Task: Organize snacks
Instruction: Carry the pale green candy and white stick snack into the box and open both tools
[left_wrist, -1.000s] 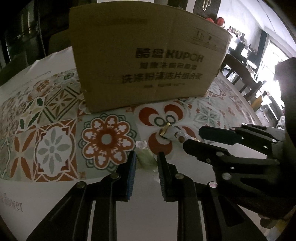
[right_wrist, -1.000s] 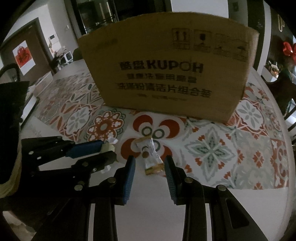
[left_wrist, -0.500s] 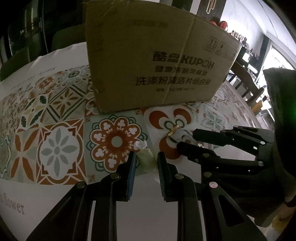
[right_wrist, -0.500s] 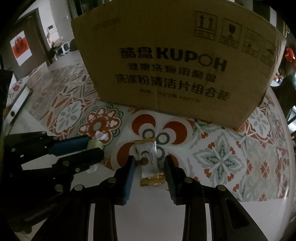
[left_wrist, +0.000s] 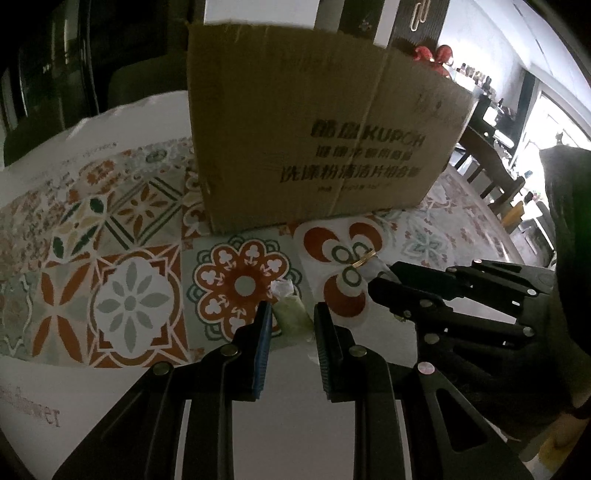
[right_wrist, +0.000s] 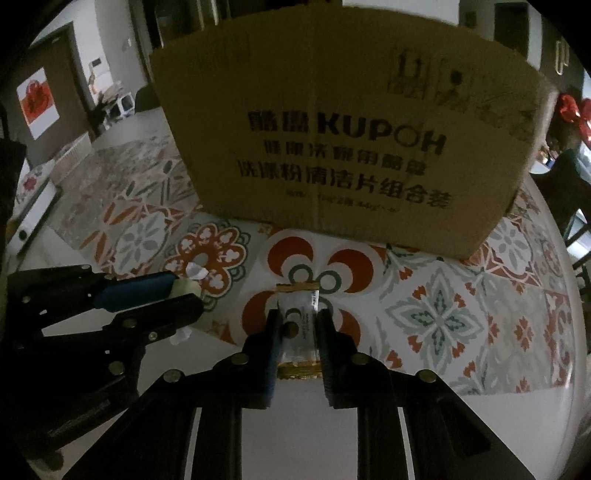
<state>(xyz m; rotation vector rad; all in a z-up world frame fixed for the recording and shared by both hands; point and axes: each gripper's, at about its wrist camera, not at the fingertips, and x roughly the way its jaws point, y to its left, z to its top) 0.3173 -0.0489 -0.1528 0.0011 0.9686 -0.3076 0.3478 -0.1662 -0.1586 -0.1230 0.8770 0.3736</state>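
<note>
Left wrist view: the left gripper reaches in from 6 o'clock, its jaws clamped on a pale green snack whose twisted white wrapper end sticks out toward 12 o'clock. The long axis of this snack runs along the fingers, from 6 to 12. It sits low over the desk, which carries a patterned tile cloth. At 12 o'clock stands a cardboard box with dark print on its side; its top is turned away, so its contents cannot be seen. At 3 o'clock the right gripper comes in sideways, a gold wrapper edge showing at its tips.

Right wrist view: at 9 o'clock the left gripper shows again with the green snack between its tips. In the centre the right gripper has just been closing its jaws, and they now pinch a white snack bar with gold ends by its long sides. The bar's long axis runs from 6 to 12 o'clock, parallel to the fingers, one gold end toward the cardboard box, the other back between the fingers.
</note>
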